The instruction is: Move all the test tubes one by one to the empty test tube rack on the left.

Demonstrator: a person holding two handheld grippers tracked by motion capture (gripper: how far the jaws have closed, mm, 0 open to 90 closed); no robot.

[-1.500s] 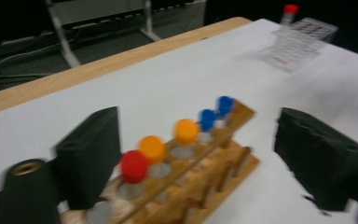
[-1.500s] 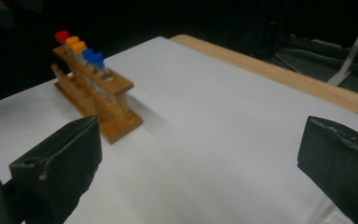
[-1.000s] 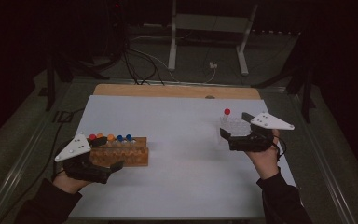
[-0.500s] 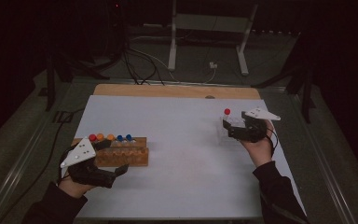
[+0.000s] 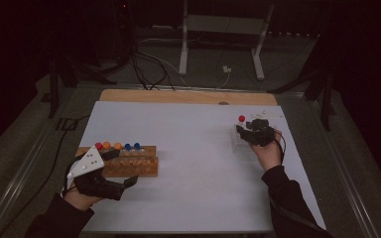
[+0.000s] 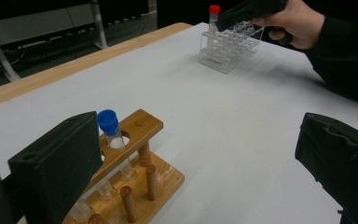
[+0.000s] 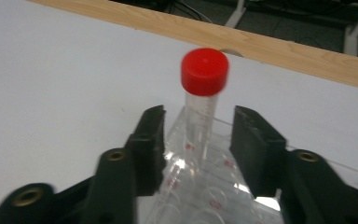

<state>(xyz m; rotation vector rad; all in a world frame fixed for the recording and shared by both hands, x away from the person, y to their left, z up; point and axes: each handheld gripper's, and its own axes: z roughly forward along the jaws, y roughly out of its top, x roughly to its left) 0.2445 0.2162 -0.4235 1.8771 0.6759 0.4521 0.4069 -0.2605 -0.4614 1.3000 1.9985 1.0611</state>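
red-capped tube (image 7: 204, 100) upright in clear rack (image 7: 223, 184) at table's far right | right gripper (image 7: 196, 142) jaws apart, flanking tube (gap on both sides, not clamped) | left gripper (image 6: 200, 163) jaws wide beside wooden rack (image 6: 135, 172) holding blue-capped tube (image 6: 112, 135), near left

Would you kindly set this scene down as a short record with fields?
Surface: white table top with a wooden strip along its far edge
Wooden rack: near the left side, holds tubes with red, orange and blue caps
Clear rack: near the right side, holds one red-capped tube, upright
Left gripper: jaws wide open, beside the wooden rack, holding nothing
Right gripper: jaws open on either side of the red-capped tube, not touching it
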